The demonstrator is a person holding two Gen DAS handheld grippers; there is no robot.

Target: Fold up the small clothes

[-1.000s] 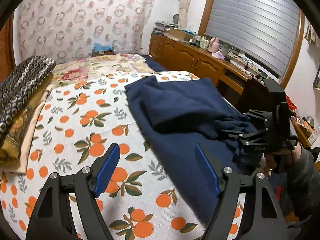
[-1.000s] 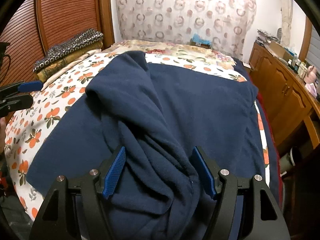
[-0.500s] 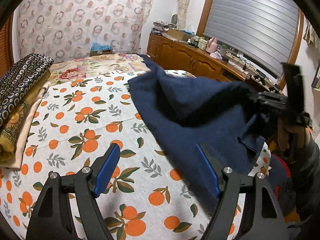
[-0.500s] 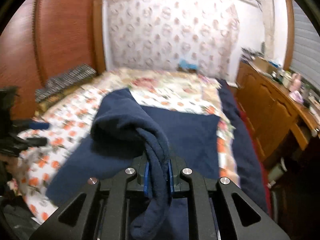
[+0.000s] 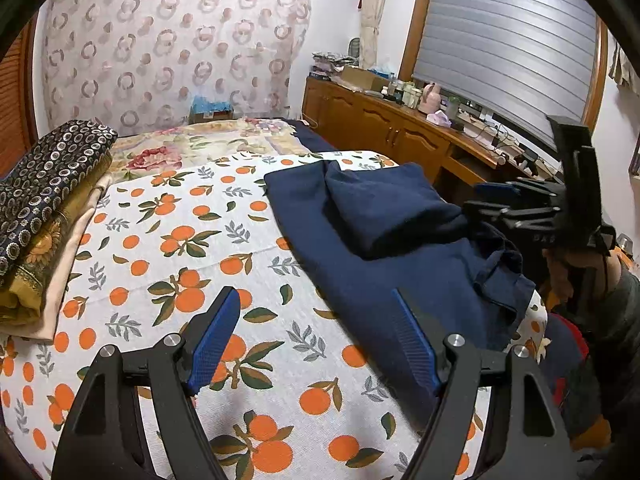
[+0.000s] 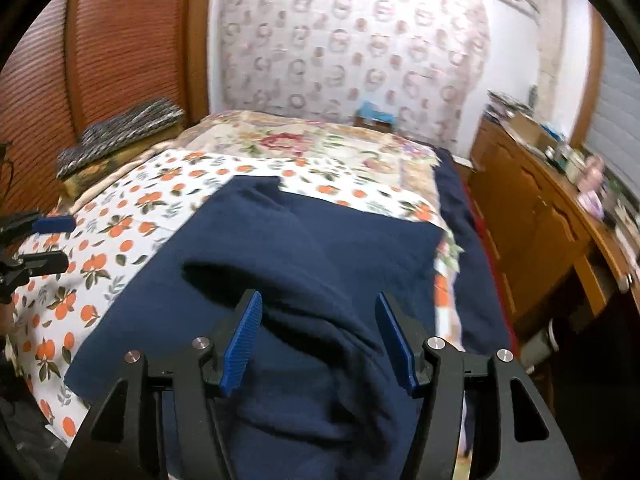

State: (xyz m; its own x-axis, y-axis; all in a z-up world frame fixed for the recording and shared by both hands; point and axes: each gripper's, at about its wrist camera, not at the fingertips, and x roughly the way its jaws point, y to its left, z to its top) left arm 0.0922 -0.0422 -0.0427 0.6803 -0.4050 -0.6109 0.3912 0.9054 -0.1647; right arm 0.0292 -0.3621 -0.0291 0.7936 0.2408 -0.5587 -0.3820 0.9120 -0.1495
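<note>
A navy fleece garment (image 5: 384, 232) lies partly folded on the orange-print bed cover (image 5: 180, 240), with a thick fold on top and a rumpled hem at the near right. In the right wrist view the garment (image 6: 320, 264) fills the middle. My left gripper (image 5: 316, 340) is open and empty, hovering over the cover beside the garment's left edge. My right gripper (image 6: 320, 340) is open just above the rumpled near end, holding nothing. It also shows in the left wrist view (image 5: 520, 208) at the garment's right side.
A stack of folded patterned cloths (image 5: 44, 208) lies at the bed's left edge. A wooden cabinet (image 5: 384, 136) with clutter runs along the right. A wooden headboard wall (image 6: 100, 60) is at left. The bed's right edge drops off near the right gripper.
My right gripper was shut on the garment and lifting it half a second ago; it has now opened and let the cloth drop back onto the bed. The left gripper stayed open.
</note>
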